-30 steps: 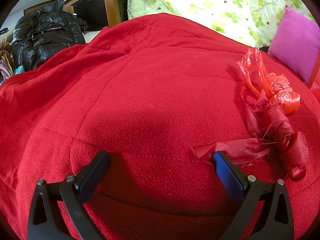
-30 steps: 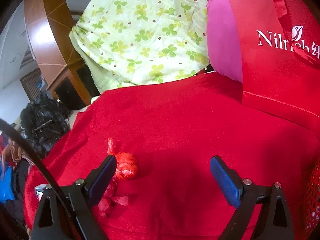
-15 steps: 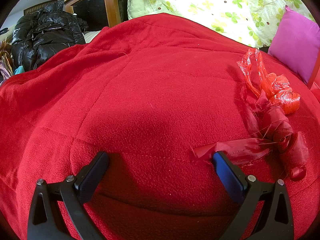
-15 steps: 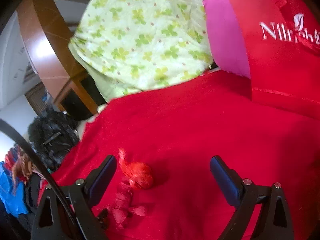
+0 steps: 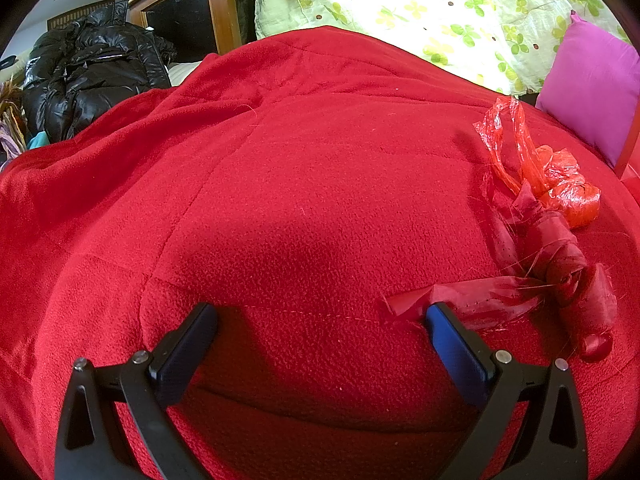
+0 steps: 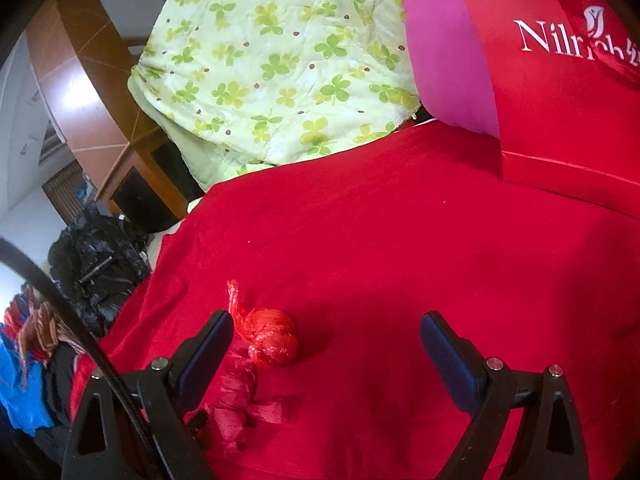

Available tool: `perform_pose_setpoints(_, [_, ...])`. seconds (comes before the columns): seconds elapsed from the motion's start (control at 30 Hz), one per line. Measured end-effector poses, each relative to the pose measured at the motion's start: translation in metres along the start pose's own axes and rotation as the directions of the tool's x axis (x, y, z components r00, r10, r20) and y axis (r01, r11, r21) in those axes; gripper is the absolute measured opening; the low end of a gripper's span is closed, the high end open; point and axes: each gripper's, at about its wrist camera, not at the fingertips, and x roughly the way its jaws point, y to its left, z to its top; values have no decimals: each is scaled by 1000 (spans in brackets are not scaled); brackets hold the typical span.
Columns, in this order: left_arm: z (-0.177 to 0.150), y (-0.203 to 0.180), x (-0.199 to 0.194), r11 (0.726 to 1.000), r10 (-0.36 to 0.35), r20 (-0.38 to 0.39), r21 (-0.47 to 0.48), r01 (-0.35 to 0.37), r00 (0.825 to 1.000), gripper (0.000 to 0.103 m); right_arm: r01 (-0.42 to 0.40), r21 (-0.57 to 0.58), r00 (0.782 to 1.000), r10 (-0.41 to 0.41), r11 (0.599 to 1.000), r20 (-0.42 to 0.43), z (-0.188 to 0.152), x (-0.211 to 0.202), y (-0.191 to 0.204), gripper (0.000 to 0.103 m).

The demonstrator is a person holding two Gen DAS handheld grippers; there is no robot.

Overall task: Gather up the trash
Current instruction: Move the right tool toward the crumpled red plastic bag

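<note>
Right gripper [image 6: 326, 338] and left gripper [image 5: 320, 330]: we are holding both spread apart over the red blanket [image 5: 320, 168], beside the crumpled red plastic [image 6: 270, 340].

Home bedroom | red fleece blanket [image 5: 304, 208] on bed | clover-print quilt [image 6: 280, 60], pink pillow [image 5: 592, 88] far | wooden cabinet [image 5: 188, 12] far left

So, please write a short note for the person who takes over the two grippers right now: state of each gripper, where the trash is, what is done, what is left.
Left gripper: open, empty, low over the red blanket.
Right gripper: open, empty, above the same blanket.
Trash: a crumpled red plastic bag and a dark red ribbon tangle lie together on the blanket. One ribbon end reaches the left gripper's right fingertip. The bag sits just inside the right gripper's left finger.
Done: nothing is picked up.
Left: grasp both pieces. A red bag with white lettering stands behind, perhaps for the trash.
</note>
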Motion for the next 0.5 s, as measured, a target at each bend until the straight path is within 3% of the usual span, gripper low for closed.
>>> perform_pose_setpoints(0.33, [0,0,0,1000,0,0,0,0,1000,103,-22,-55,999,20,998,-37,-8,8,9,96])
perform_pose_setpoints(0.5, [0,0,0,1000,0,0,0,0,1000,103,-66,-22,995,64,998,-79,-9,16,7,96])
